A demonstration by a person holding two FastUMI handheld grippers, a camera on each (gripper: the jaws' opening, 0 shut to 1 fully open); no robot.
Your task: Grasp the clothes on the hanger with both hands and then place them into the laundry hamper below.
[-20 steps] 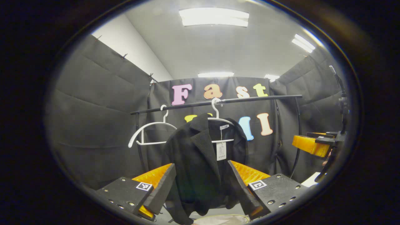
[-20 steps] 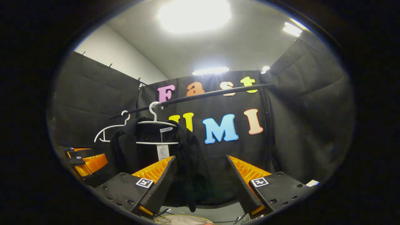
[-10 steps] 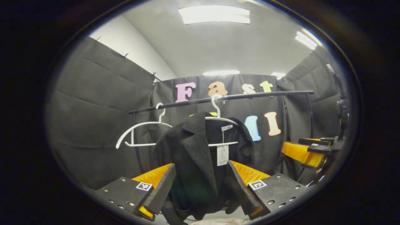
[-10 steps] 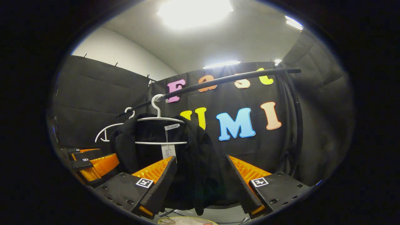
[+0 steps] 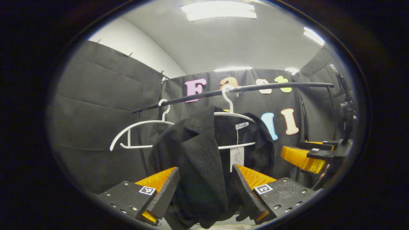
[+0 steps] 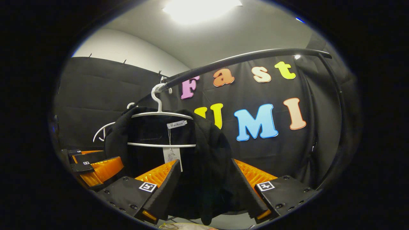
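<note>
Empty white hanger (image 5: pixel 137 134) beside black jacket (image 5: pixel 198 166).

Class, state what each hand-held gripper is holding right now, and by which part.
Nothing is held. The left hand-held gripper and right hand-held gripper are open, fingers either side of the black jacket, not pressing it.

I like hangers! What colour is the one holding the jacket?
White hanger, clearest in the right gripper view.
</note>
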